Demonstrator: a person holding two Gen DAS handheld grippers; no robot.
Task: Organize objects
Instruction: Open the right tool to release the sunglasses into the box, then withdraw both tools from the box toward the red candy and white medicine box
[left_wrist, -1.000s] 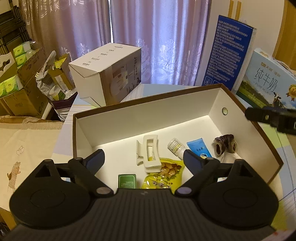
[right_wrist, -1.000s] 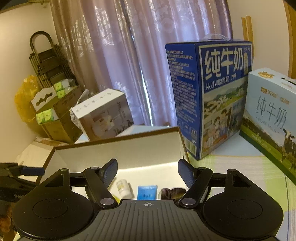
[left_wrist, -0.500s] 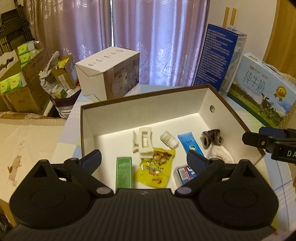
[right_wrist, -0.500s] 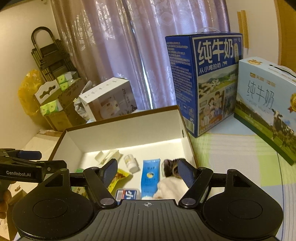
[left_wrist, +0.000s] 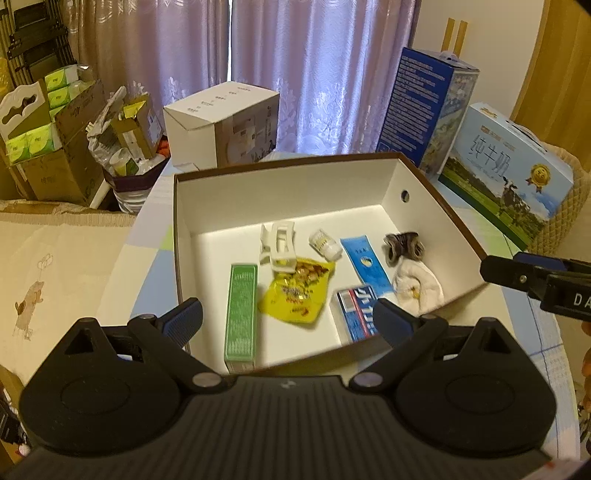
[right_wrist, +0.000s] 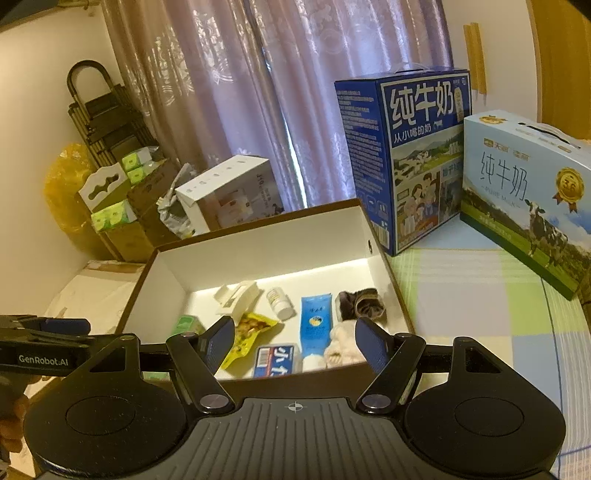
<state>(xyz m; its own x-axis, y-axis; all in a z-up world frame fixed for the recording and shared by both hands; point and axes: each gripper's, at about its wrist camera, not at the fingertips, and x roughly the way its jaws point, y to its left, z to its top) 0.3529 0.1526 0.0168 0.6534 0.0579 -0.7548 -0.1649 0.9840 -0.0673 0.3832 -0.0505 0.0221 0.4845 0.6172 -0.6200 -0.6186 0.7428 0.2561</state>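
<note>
An open white box (left_wrist: 295, 192) with a brown outer rim was seen on the chequered worktop (right_wrist: 480, 295), and the small objects to be organised were all lying on its floor. A green carton (left_wrist: 241, 314) lay towards the left of the floor in the left wrist view, with a white hair claw (left_wrist: 277, 244) further back and a yellow snack packet (left_wrist: 297, 291) just in front of the claw. A small white bottle (left_wrist: 325, 243) lay on its side near the packet, and a blue tube (left_wrist: 365, 263) lay beside it. A blue-and-white packet (left_wrist: 356, 312) lay near the front wall, touching the tube's end. At the right end a dark rolled item (left_wrist: 404, 247) and a white cloth (left_wrist: 417, 284) were seen touching each other.

The left gripper (left_wrist: 288, 319) was held above the front wall with its jaws spread wide and nothing between them. The right gripper (right_wrist: 294, 345) was likewise held over the front edge, its jaws parted and empty. Two milk cartons (right_wrist: 410, 155) were standing on the worktop beyond the box.
</note>
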